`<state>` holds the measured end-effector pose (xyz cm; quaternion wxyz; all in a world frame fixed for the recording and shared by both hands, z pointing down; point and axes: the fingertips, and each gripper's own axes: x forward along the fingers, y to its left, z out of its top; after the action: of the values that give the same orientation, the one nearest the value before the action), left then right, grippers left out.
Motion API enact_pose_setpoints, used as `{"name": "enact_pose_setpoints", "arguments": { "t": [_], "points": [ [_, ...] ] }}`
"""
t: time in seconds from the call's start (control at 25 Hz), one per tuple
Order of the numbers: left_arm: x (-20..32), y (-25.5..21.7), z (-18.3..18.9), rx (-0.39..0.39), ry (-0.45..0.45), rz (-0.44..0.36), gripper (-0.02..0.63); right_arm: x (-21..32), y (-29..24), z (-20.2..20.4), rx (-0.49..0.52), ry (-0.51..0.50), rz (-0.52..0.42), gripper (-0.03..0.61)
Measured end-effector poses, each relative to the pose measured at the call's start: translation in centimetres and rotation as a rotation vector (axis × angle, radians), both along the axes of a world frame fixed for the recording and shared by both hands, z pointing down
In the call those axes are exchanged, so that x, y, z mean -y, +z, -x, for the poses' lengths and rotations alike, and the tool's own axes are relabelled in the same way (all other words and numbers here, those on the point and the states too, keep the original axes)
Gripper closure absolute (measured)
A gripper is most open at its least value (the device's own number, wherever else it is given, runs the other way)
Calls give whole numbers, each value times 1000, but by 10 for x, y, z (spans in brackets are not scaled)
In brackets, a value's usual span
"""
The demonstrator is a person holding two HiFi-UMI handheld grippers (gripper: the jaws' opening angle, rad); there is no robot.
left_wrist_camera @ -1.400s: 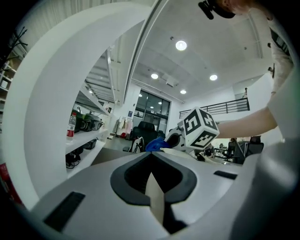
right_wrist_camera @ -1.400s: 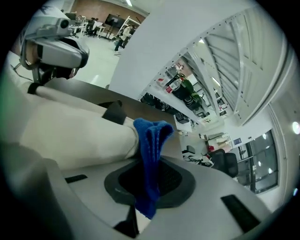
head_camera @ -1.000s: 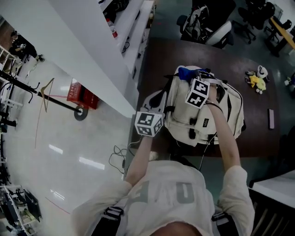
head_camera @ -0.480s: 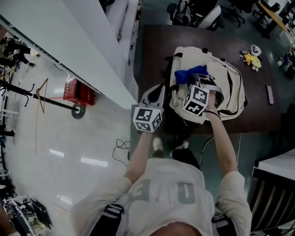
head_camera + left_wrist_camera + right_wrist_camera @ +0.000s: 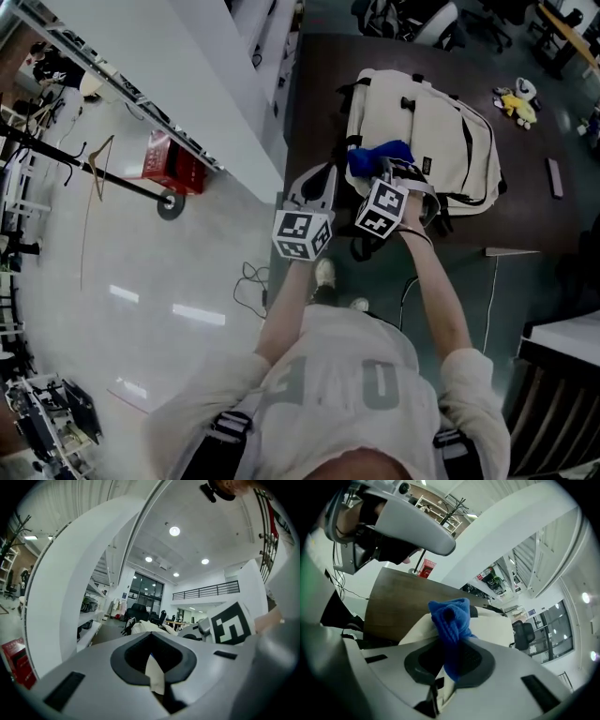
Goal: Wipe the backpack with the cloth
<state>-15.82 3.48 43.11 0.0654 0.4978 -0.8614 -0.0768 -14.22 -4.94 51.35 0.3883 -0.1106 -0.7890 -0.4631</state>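
One backpack (image 5: 441, 131), one cloth (image 5: 375, 157), two tools — left tool (image 5: 317, 186), right tool (image 5: 386, 172).

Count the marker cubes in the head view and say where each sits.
2. One marker cube is at the left, by the near corner of the table; the other is right of it, at the near end of the backpack, beside the blue cloth. None seems hidden.

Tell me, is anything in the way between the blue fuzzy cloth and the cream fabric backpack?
No, nothing visible. The right gripper pinches the blue fuzzy cloth right at the cream fabric backpack's near end.
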Motion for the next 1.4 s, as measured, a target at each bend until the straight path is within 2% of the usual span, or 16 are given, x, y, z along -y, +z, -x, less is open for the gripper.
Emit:
{"name": "enact_pose_setpoints", "arguments": {
  "t": [0.32,0.6,0.72,0.8,0.92,1.12,1.4],
  "points": [
    [-20,0,-32,20,-46,15,609,-26,22,-43,-16,-24,44,537],
    [-12,-3,-52,37,-36,13,609,-39,27,-62,-22,-70,17,537],
    [-2,-8,-57,48,-28,6,609,-40,18,-65,-9,-73,105,537],
    [4,-13,-61,59,-24,-3,609,-33,-1,-67,38,-54,179,537],
    [17,-22,-61,65,-18,-30,609,-5,-42,-64,136,-22,209,537],
    [63,-39,-46,89,23,-71,609,69,-107,-38,269,54,195,537],
    [151,-45,1,93,72,-100,609,179,-149,28,320,116,128,537]
  ]
}}
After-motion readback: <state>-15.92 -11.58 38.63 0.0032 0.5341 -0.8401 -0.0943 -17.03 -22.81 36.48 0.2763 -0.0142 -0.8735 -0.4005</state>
